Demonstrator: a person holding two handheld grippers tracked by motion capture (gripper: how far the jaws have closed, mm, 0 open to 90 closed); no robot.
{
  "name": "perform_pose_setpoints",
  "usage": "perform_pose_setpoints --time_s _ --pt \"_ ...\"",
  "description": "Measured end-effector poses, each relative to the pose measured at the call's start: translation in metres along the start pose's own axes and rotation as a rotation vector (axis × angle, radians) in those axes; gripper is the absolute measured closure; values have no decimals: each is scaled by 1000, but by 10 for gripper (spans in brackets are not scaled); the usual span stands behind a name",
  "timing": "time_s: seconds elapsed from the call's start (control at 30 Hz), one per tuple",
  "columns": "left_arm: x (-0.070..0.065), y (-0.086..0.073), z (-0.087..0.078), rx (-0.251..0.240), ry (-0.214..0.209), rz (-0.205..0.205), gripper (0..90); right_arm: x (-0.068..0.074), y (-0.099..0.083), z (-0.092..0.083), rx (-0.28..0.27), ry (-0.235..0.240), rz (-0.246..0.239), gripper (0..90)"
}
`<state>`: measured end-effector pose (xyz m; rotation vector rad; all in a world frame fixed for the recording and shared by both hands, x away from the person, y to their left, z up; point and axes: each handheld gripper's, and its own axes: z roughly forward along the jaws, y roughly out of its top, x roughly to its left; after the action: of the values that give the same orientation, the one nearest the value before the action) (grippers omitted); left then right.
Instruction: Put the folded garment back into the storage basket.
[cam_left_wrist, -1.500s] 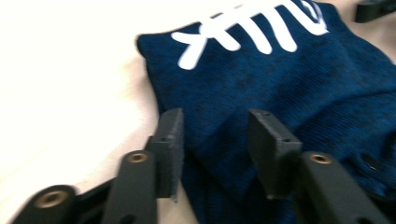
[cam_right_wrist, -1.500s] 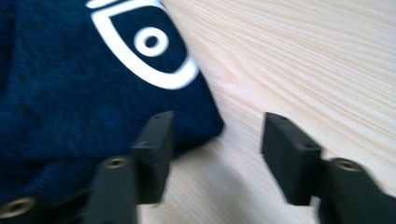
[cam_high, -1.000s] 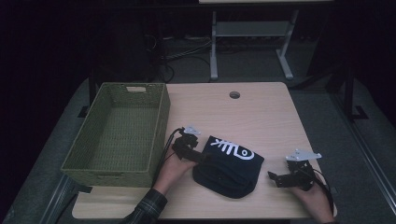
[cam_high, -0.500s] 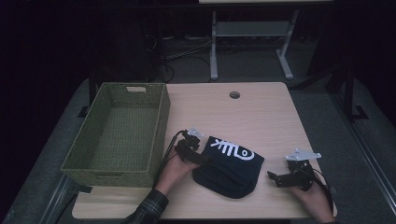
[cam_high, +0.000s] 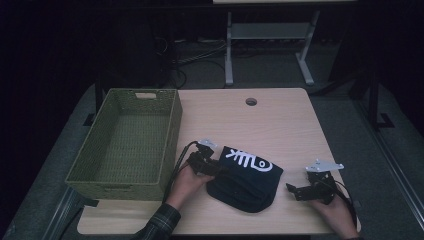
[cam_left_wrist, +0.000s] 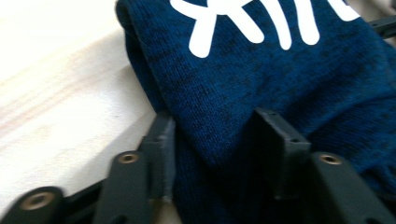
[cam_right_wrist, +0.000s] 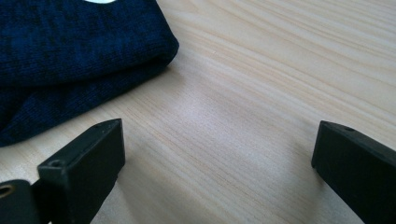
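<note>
1. The wooden table (cam_high: 280, 125) carries a green woven basket (cam_high: 125, 140) at its left, with nothing in it, and a folded dark blue knit garment (cam_high: 245, 182) near the front edge, just right of the basket and apart from it.
2. The garment, with its white fishbone print (cam_high: 247, 160), looks like the thing being worked; I judge the step is gripping its left edge to fold it or lift it toward the basket.
3. To do that well, bite deep into the fold so every layer is caught, then lift slowly so nothing slips out.
4. The left gripper (cam_left_wrist: 212, 135) has its jaws partly apart, straddling a thick fold of knit, pressing it from both sides.
5. The right gripper (cam_right_wrist: 219, 154) hovers just off the garment's right edge, jaws wide apart, holding nothing, bare wood between them.
</note>
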<state>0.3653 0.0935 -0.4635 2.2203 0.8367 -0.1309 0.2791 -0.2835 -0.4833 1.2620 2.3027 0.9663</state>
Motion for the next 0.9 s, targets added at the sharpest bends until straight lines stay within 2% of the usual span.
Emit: perform_pose_setpoints --time_s 0.1,0.23,0.33,0.47,0.7,0.9 --pt "0 1 1 7 -18 -9 610 0 0 0 0 0 0 24" --pt "-2 3 0 21 -15 8 681 0 0 0 0 1 0 24" --pt "-10 6 -1 39 24 48 713 0 0 0 1 1 0 24" --pt "-13 8 -2 49 48 73 741 0 0 0 1 1 0 24" --pt "-18 13 -6 54 63 73 772 0 0 0 1 1 0 23" --pt "-22 19 -17 48 50 71 781 0 0 0 1 0 1 24"
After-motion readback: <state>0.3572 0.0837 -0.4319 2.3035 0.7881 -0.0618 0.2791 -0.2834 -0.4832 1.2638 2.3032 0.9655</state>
